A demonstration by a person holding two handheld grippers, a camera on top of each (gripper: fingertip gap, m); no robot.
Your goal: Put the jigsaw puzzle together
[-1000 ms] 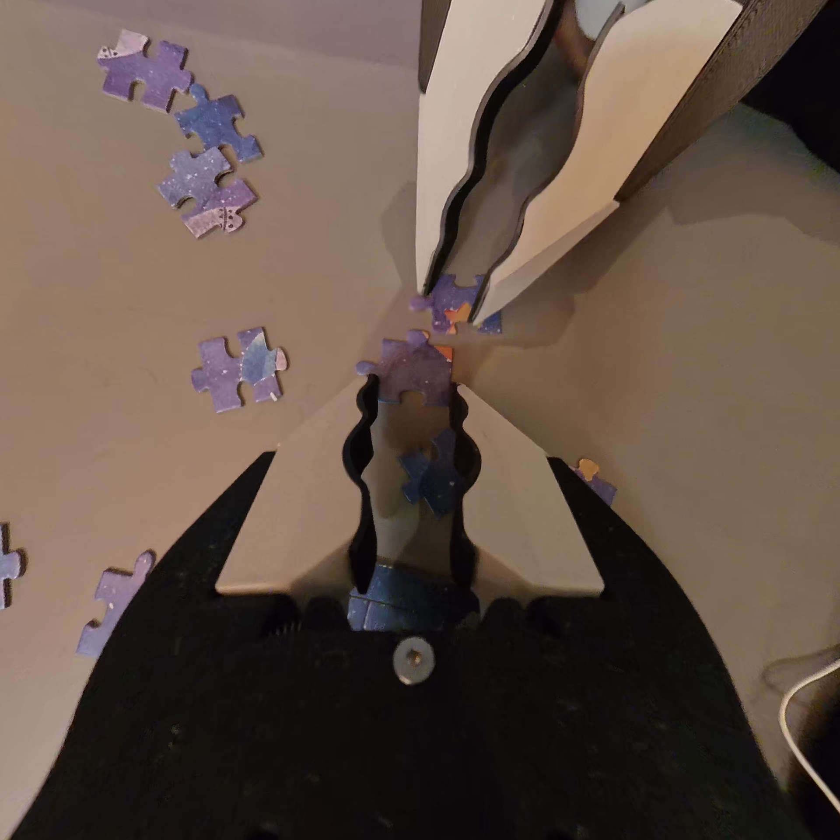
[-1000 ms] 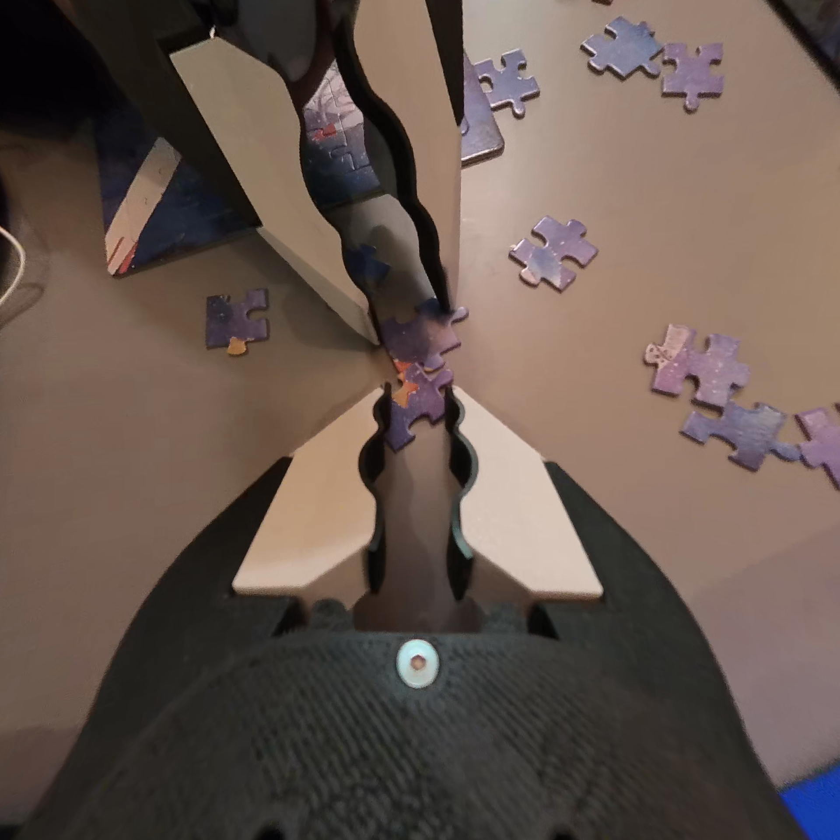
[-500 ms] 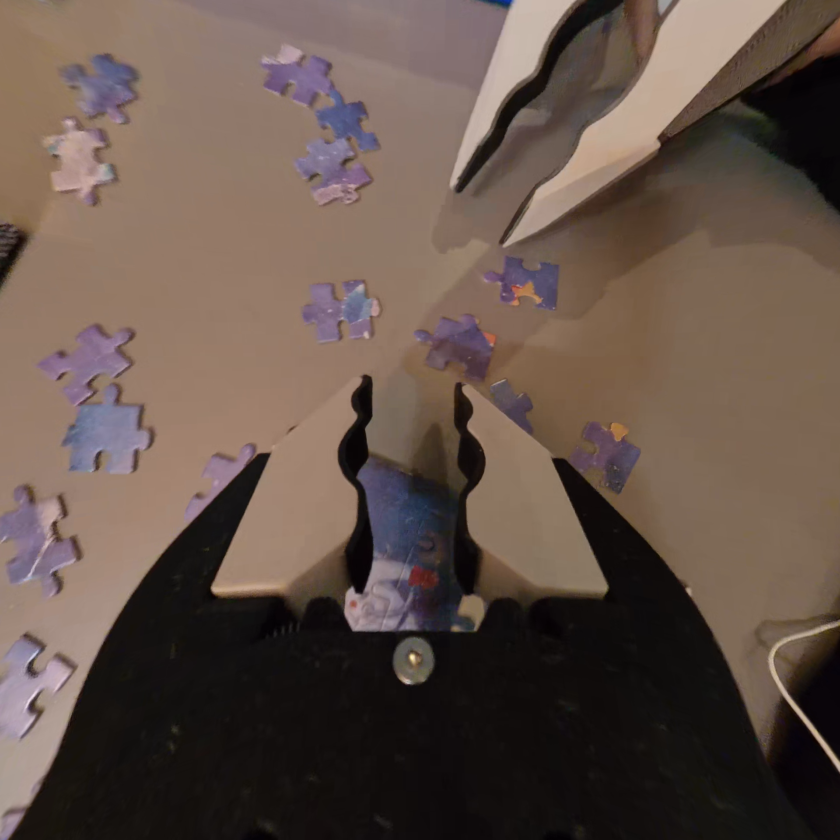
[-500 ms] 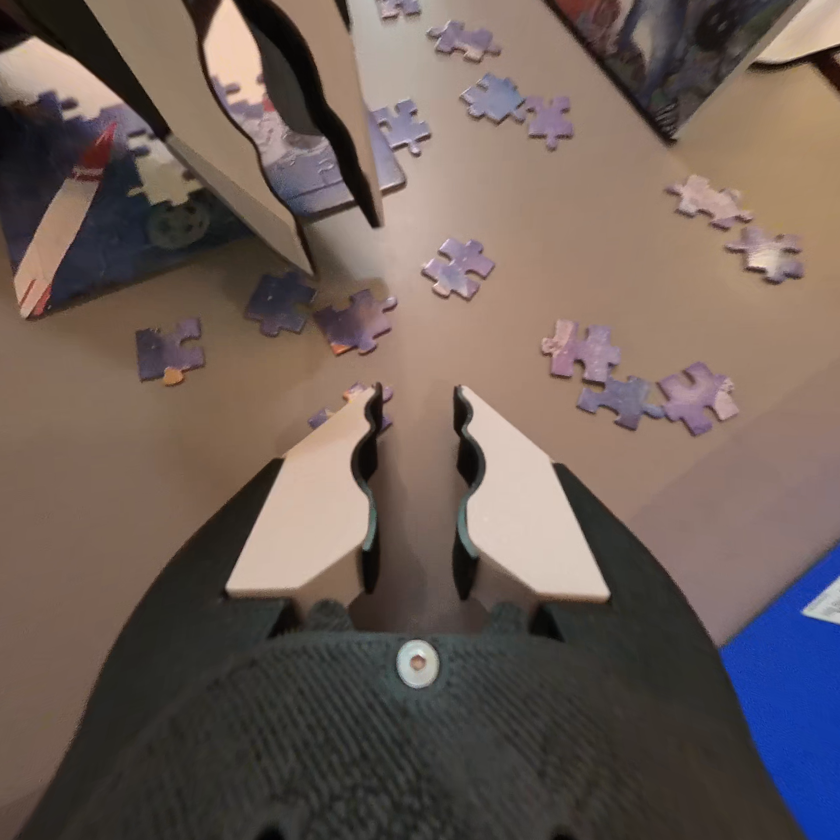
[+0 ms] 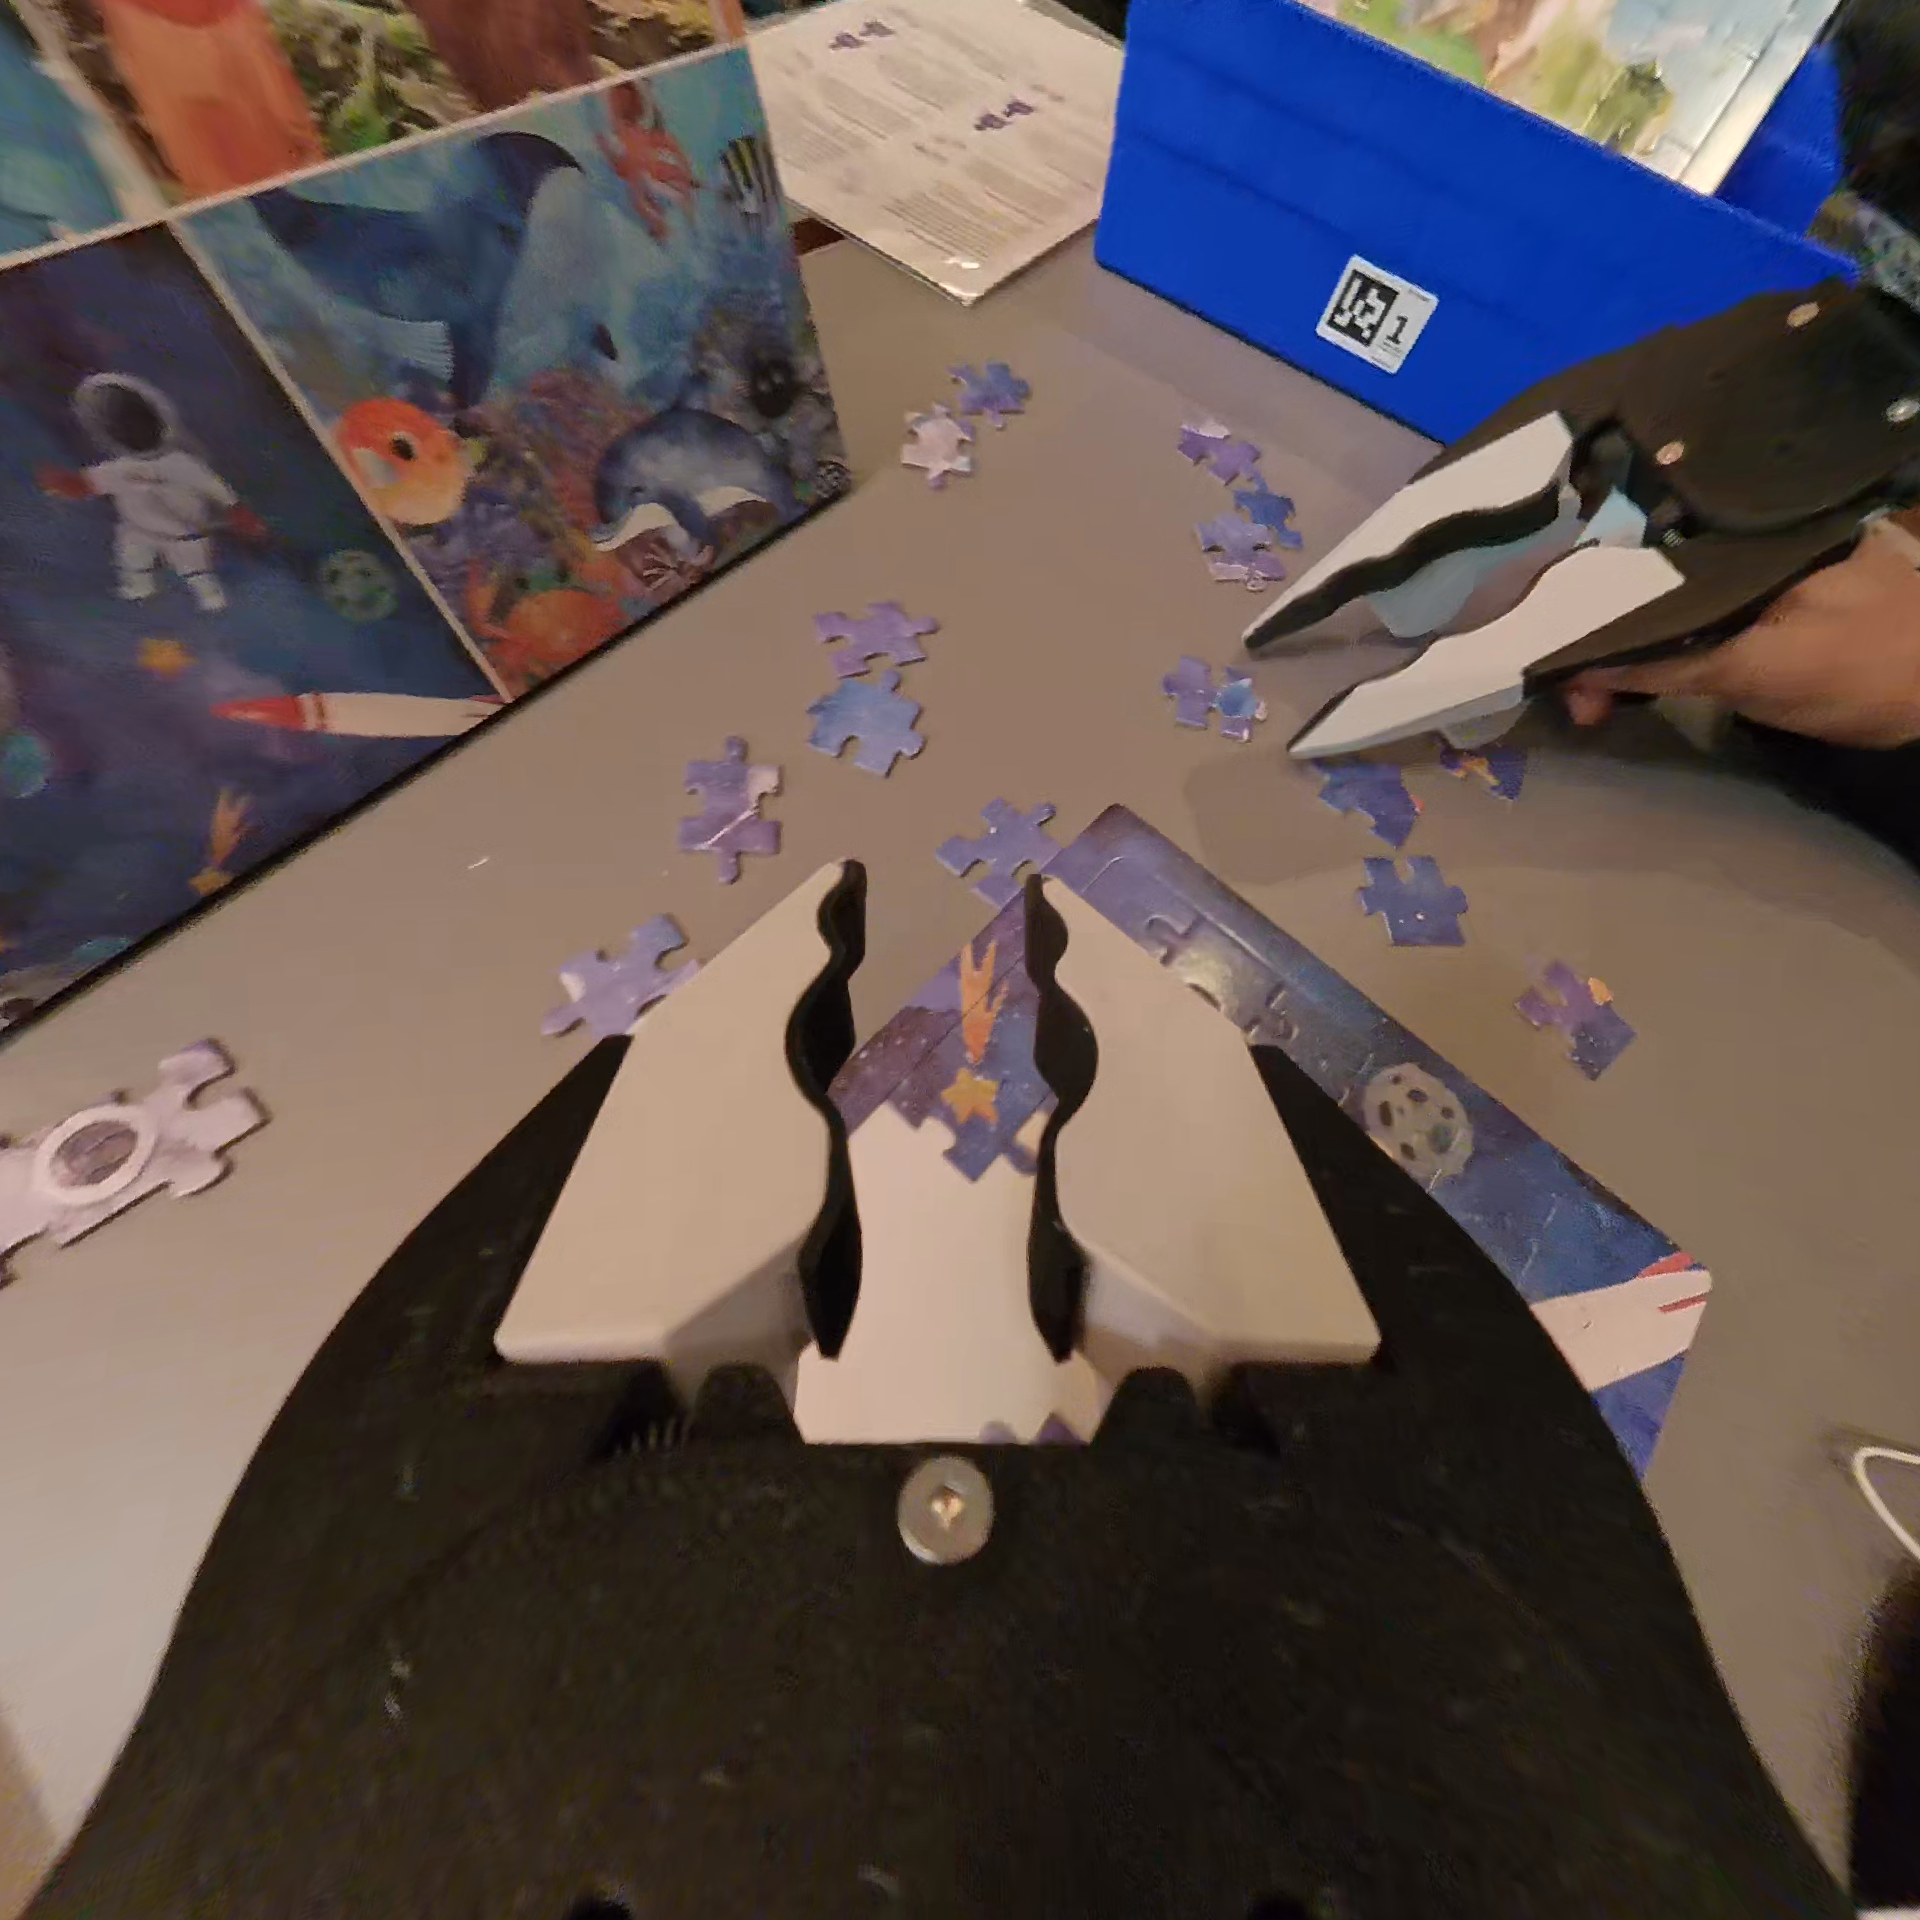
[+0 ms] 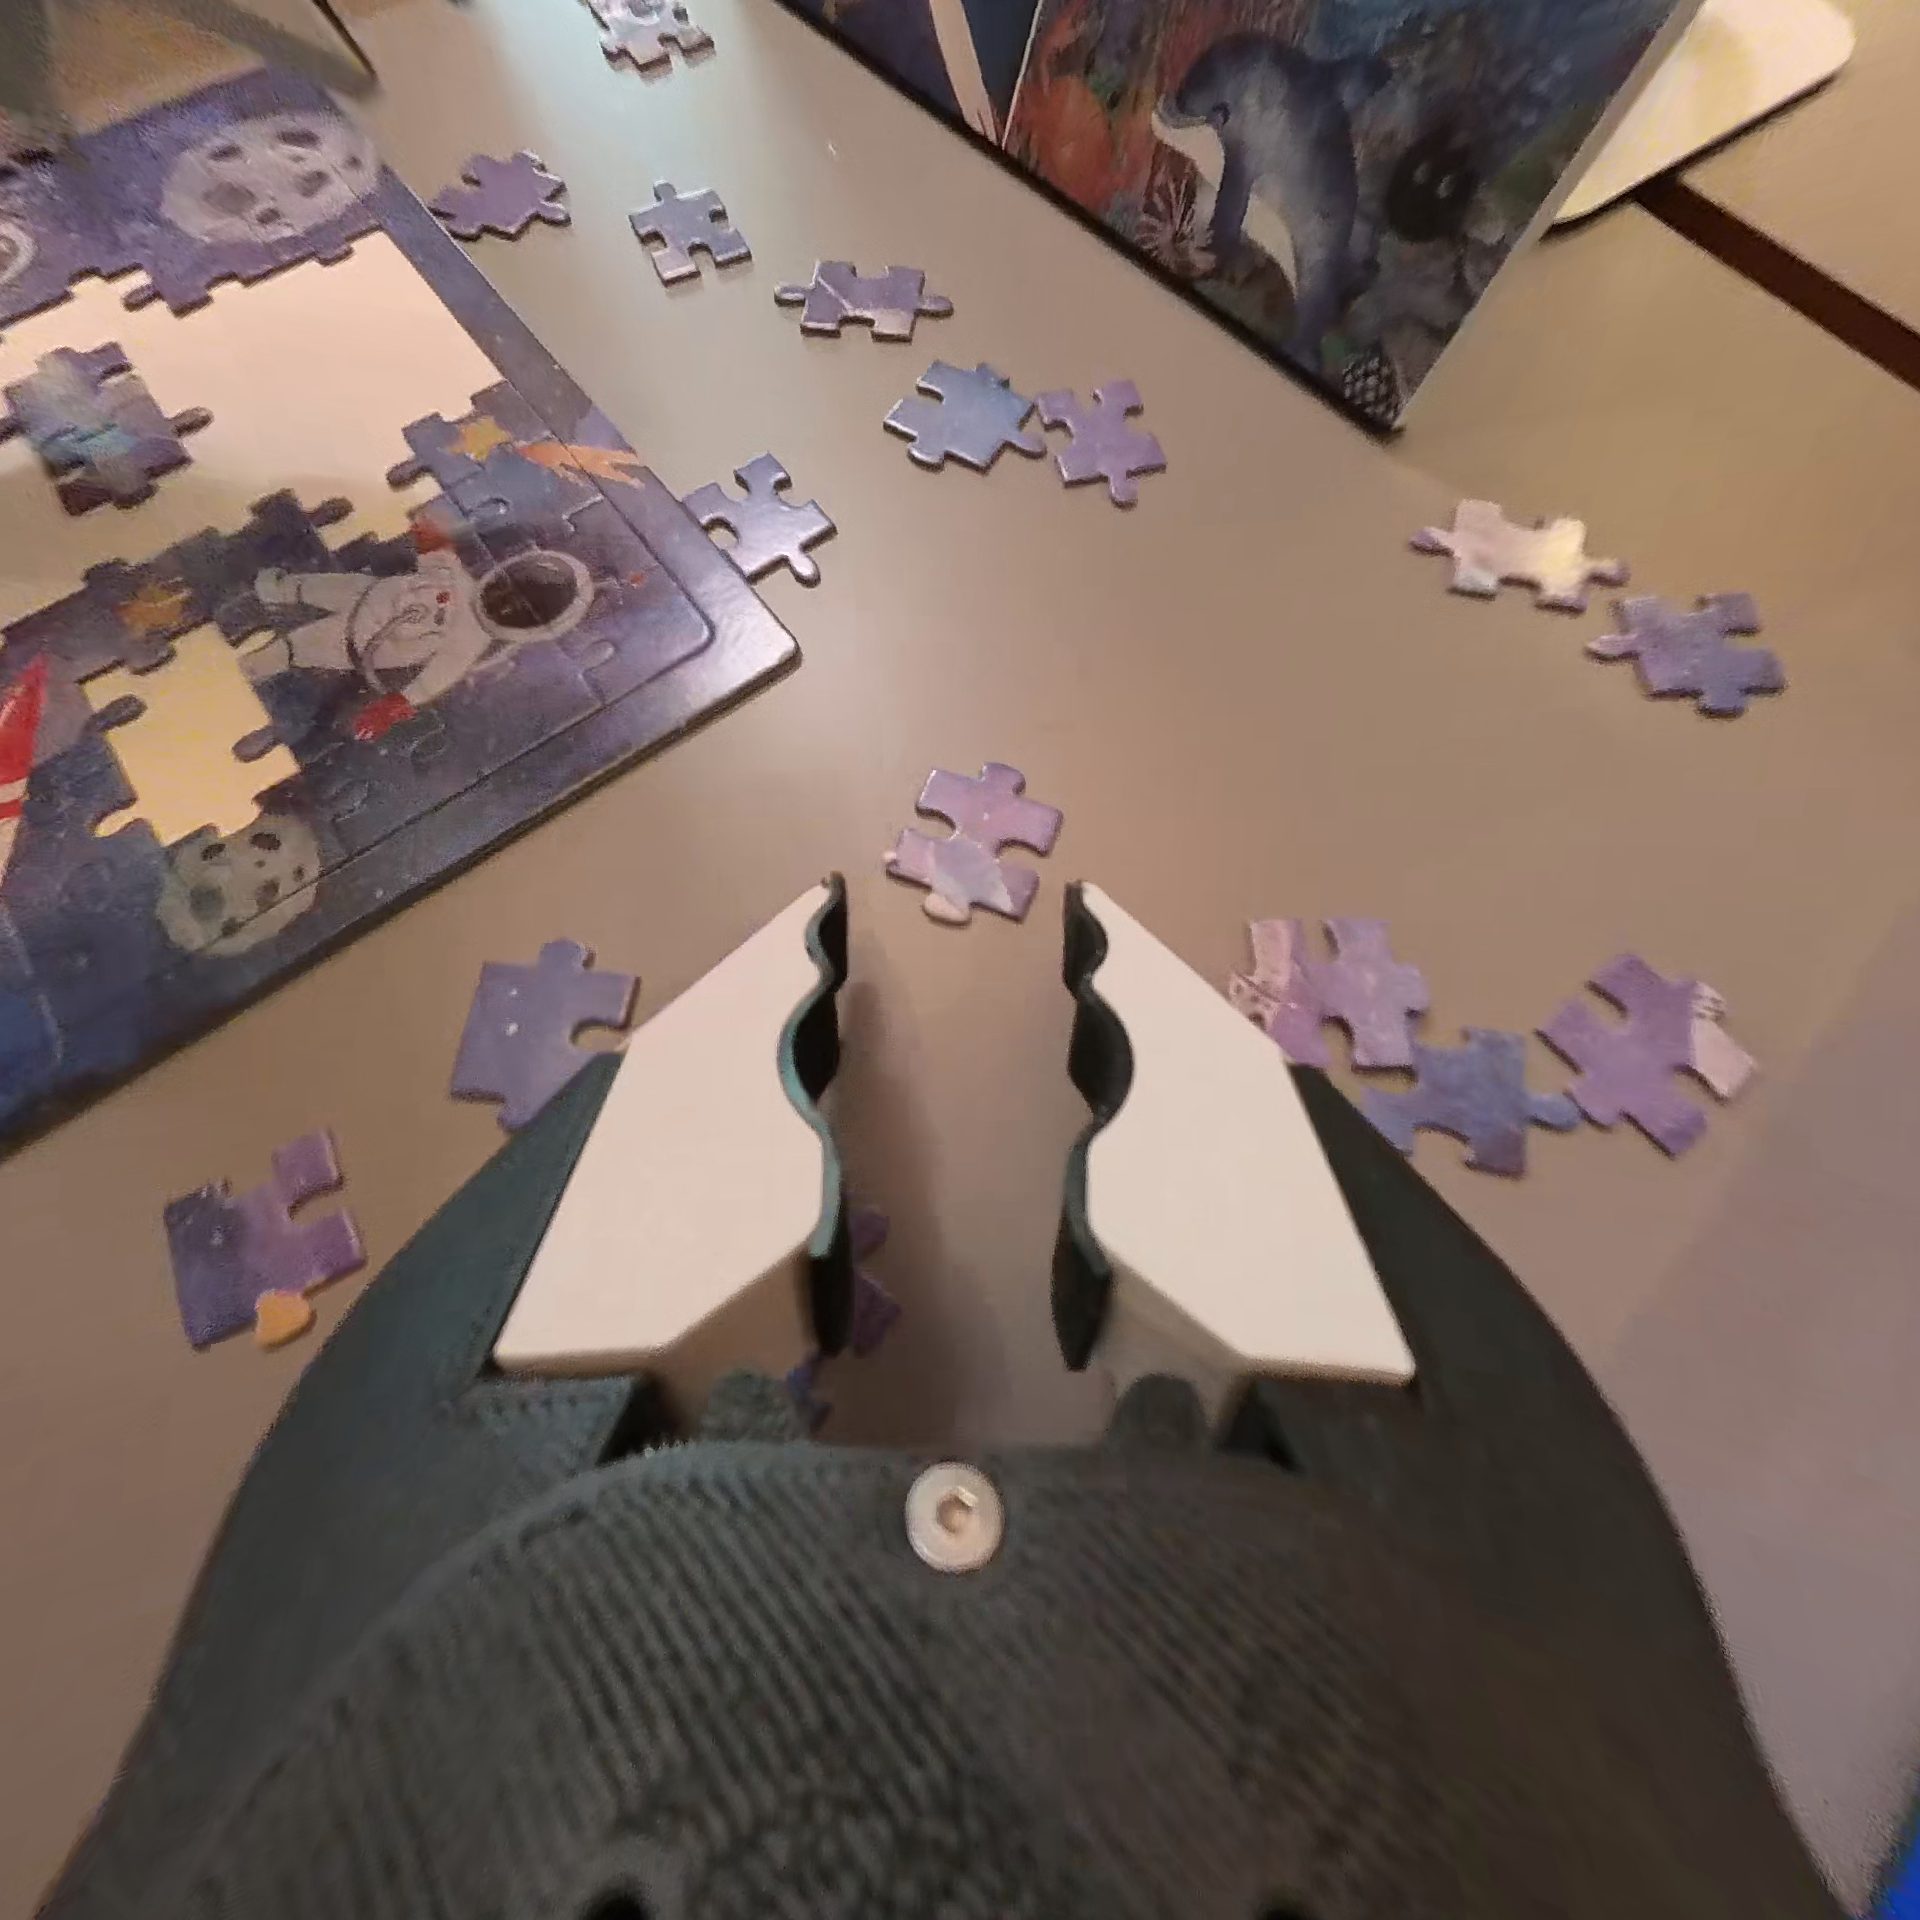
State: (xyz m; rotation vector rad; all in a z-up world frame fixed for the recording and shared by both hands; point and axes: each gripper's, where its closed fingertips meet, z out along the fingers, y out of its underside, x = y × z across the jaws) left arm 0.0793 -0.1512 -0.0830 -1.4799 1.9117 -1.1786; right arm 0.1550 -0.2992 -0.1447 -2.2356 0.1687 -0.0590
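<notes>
Both our grippers have lifted away from the two purple cardboard jigsaw pieces; the left gripper [image 5: 943,883] and right gripper [image 6: 951,894] hang spread, holding nothing. The nearest lilac cardboard piece [image 6: 975,840] lies just ahead of the right's tips, beside the half-built space puzzle board [image 6: 436,623].

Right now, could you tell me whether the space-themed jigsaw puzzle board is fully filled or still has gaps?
Still has gaps: the space-themed jigsaw puzzle board shows bare pale patches where pieces are missing.
</notes>
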